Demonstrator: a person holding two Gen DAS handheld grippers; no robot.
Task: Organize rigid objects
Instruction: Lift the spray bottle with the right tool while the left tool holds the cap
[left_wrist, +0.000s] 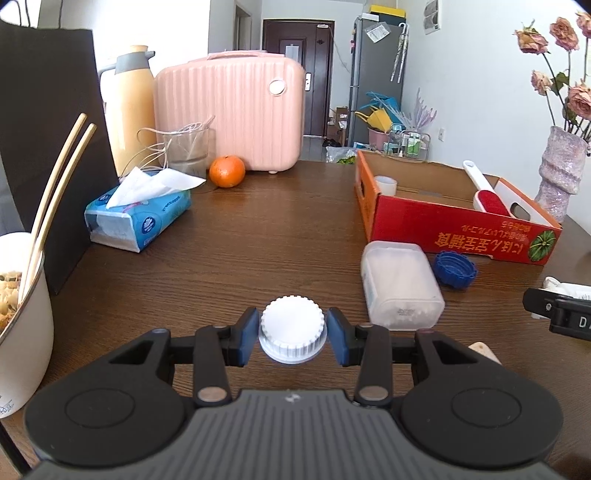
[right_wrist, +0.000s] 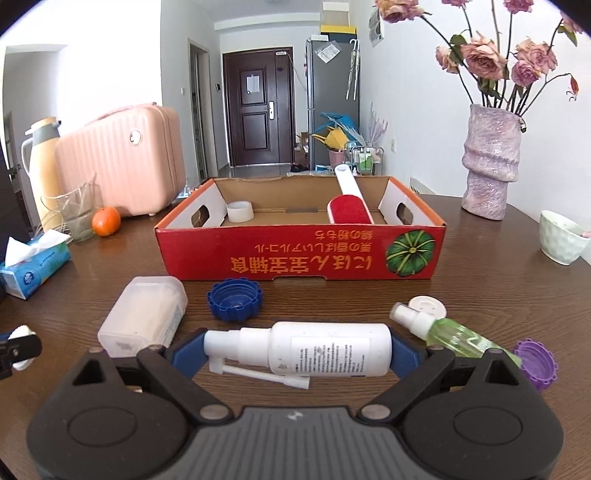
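**Cap and spray bottle gripped, box ahead**

My left gripper (left_wrist: 291, 338) pinches a white ribbed cap (left_wrist: 292, 334) above the wooden table (left_wrist: 266, 236). My right gripper (right_wrist: 297, 349) clamps a white spray bottle (right_wrist: 314, 349) lengthwise. Red cardboard box (right_wrist: 299, 254) beyond holds a tape roll (right_wrist: 239, 211) and lint brush (right_wrist: 351, 201).

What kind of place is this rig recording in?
Most likely a lived-in home, at a dining table. Signs: a fridge by the entrance door, a vase of dried roses, and a bowl of food with chopsticks.
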